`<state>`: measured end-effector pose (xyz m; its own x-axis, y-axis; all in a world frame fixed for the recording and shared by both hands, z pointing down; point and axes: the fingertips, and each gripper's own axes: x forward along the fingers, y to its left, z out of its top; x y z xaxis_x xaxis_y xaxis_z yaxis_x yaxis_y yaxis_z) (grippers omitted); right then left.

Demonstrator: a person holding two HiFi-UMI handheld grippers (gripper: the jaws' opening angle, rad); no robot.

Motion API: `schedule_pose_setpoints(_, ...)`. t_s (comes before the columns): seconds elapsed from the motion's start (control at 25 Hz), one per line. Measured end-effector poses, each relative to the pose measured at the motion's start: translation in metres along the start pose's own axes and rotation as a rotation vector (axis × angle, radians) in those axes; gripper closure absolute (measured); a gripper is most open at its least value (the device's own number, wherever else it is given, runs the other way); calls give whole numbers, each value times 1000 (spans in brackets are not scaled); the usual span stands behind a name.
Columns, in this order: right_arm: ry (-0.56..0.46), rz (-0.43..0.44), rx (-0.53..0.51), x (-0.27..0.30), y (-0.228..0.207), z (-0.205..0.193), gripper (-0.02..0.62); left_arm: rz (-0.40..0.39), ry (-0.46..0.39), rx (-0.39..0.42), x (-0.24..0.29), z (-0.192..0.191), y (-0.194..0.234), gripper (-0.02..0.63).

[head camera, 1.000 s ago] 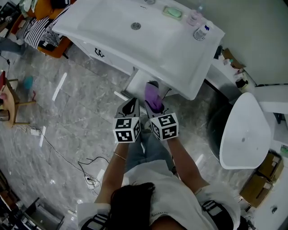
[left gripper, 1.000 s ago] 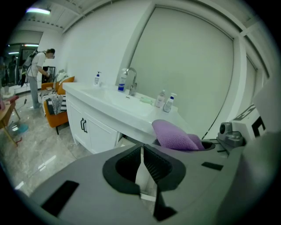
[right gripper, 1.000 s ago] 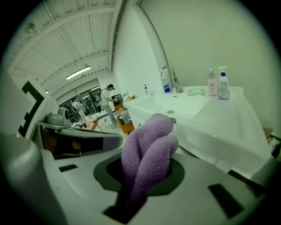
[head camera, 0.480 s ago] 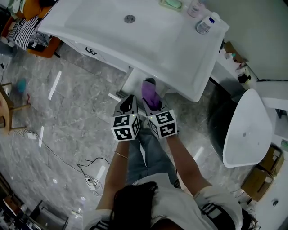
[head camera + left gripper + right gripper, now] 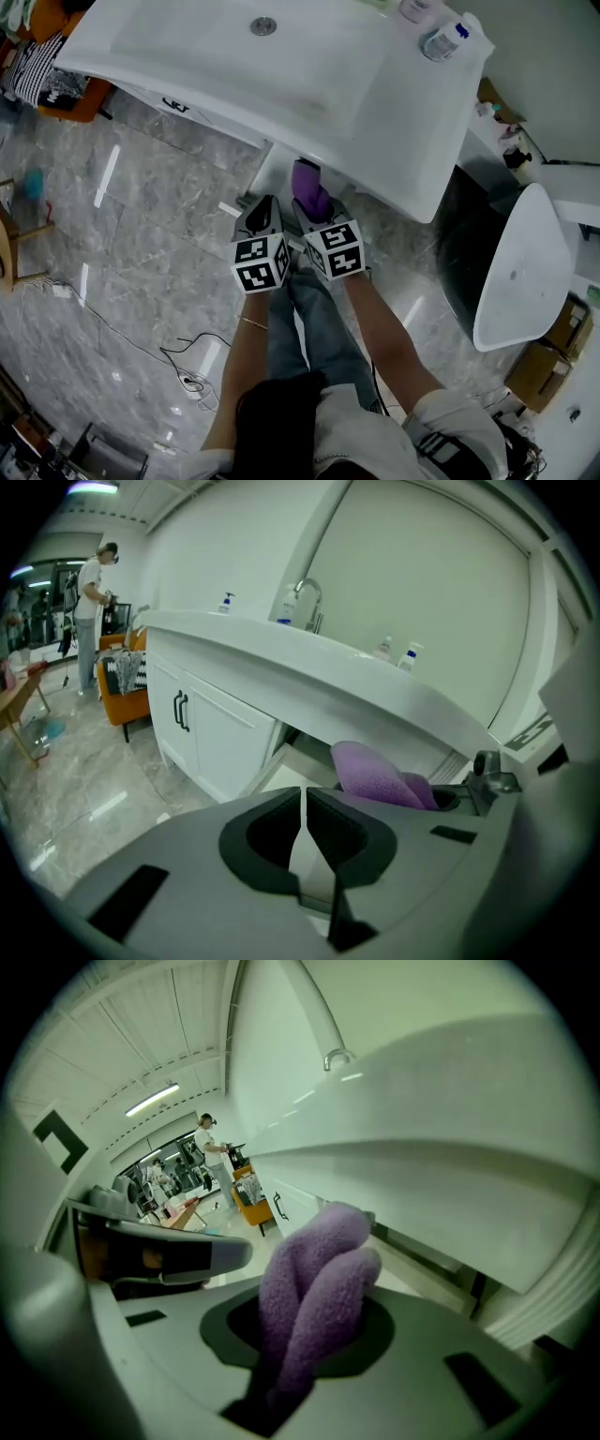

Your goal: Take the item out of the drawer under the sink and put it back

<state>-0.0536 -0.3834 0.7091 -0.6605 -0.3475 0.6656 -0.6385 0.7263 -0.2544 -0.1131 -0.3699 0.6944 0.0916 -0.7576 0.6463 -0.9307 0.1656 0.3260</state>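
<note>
- purple fuzzy folded cloth (image 5: pixel 317 1302) is clamped in the right tool (image 5: pixel 302 1340); the jaws are closed on its lower part, and the folded end sticks up and forward past the tips
- the cloth is off every surface, only the tool holds it
- open white drawer (image 5: pixel 286 761) just ahead of the right tool's tips, under the front edge of the white sink counter (image 5: pixel 309 84); cloth sits at the drawer mouth, can't tell if it's past the drawer front
- left tool (image 5: pixel 302 825) just left of the right tool, side by side; jaws together, nothing between them
- white cabinet door with black handle (image 5: pixel 211 733) ahead-left of the left tool
- grey marble floor (image 5: pixel 159 225) below both tools
</note>
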Motion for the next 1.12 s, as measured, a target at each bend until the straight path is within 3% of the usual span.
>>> schedule_pose_setpoints(0.24,7,-8,28,27,-8,-14,508,16,11,-32,21,-7,16,583)
schedule_pose_setpoints(0.6,51,-8,49,64,-30,-33,508,27,70,7,51,-15,25,583)
schedule_pose_setpoints(1.12,109,-22,80,95,-39,-56,489,33,47,4,55,-7,28,583)
